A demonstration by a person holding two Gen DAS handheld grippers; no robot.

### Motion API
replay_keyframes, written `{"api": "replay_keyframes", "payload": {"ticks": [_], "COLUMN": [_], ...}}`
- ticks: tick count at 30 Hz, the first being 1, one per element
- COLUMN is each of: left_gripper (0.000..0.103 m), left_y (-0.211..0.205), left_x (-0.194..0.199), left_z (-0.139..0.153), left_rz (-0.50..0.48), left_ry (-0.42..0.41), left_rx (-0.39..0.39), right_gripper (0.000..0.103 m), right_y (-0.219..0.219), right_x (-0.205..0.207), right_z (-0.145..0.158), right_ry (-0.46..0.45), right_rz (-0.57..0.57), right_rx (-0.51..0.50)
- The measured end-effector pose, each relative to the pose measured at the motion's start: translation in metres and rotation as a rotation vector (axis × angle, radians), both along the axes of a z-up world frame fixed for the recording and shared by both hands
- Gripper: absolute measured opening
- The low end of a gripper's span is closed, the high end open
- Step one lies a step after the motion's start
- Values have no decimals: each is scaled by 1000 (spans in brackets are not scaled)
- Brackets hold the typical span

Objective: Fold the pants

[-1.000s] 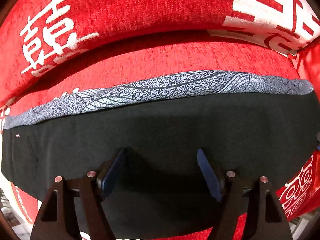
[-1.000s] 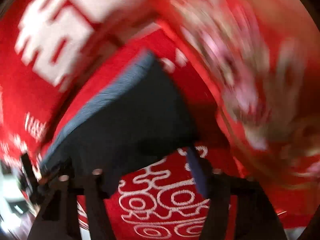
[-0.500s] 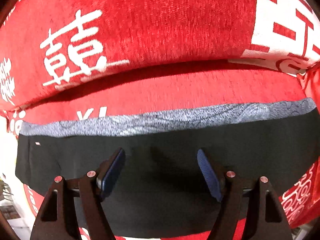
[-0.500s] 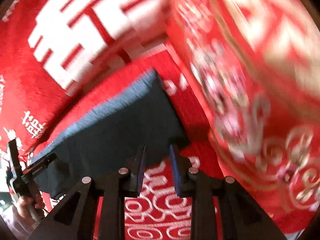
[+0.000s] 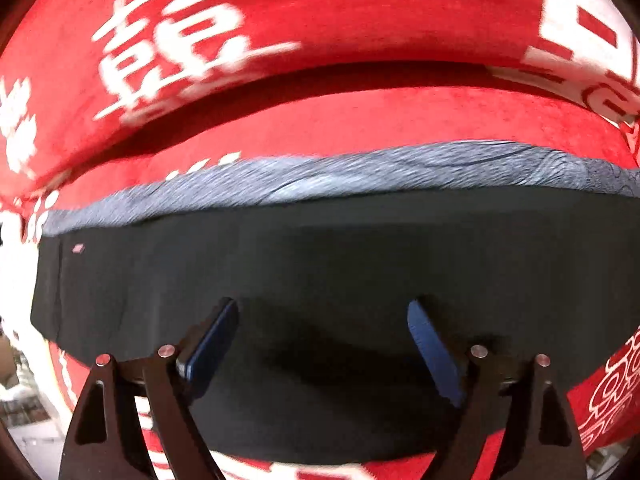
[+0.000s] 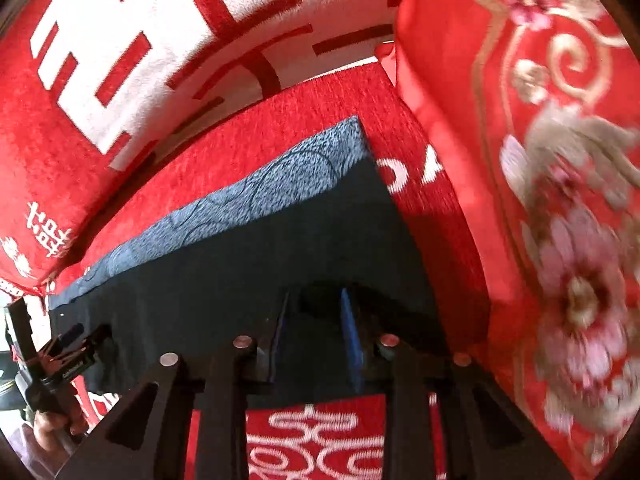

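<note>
The black pants (image 5: 320,248) lie folded flat on a red sofa seat, with a grey patterned band (image 5: 320,176) along their far edge. My left gripper (image 5: 322,306) hangs just above the near middle of the black cloth; its jaws are opening wide and nothing is between the pads. In the right wrist view my right gripper (image 6: 315,298) is over the pants (image 6: 240,272) near their right end. Its jaws stand a narrow gap apart and are opening, and no cloth is pinched between them. The left gripper (image 6: 68,344) also shows at the far left, held by a hand (image 6: 52,432).
The red sofa seat (image 5: 360,128) carries white characters, and a back cushion (image 5: 320,12) rises behind it. A red pillow with embroidered flowers (image 6: 560,240) stands close to the right end of the pants. The seat's front edge (image 5: 44,364) and the floor show at the lower left.
The left jaws have spread wider over the pants. The right gripper moved from the pants' right corner to over the cloth; its jaws closed to a narrow gap, then widened slightly.
</note>
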State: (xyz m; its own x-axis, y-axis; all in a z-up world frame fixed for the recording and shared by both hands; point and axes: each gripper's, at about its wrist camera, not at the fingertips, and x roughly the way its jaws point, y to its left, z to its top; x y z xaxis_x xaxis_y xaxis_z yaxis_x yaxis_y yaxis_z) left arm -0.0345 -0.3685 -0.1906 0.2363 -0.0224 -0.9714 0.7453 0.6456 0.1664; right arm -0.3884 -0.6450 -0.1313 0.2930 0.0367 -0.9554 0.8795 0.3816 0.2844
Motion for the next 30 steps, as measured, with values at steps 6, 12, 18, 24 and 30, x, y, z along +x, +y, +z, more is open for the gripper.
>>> {"api": "replay_keyframes", "payload": {"ticks": [6,12,18,24,30], "left_gripper": [88,88,87,87,88], "left_y": [54,110,156,206,248], "left_x": [28,63,107,154,208], "left_z": [11,16,8,25,5], "left_rz": [116,135,134,98,147], "left_ry": [-8,-17,2,-74,-82], "left_rx": [-8,-24,-19,-66,-101], "right_gripper": [49,49,49,49,49], "right_y": [47,133,241,281,271], "right_x": [22,85,166,260,393], "right_z": [21,18,-5,5,39], "right_ry": [-135,-294,-372,-360,-367], "right_rz": [62,169,210,322,589], "right_rx": [63,228,399,301,150]}}
